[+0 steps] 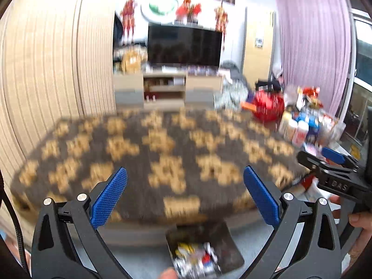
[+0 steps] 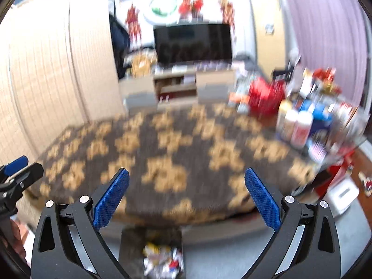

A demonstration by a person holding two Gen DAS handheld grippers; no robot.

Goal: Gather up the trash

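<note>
Blue-padded jaws of the left gripper (image 1: 185, 194) and right gripper (image 2: 187, 195) stood wide, empty; trash (image 1: 197, 259) sat binned at bottom centre, so finding remaining litter seemingly came next.

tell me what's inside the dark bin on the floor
The dark bin holds a heap of crumpled wrappers, white, yellow and red. The blur hides what each piece is, and whatever lies beneath the heap is covered.

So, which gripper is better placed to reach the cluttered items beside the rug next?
Probably the right gripper: open and empty, nearer the bottles. The left gripper sits farther away.
</note>
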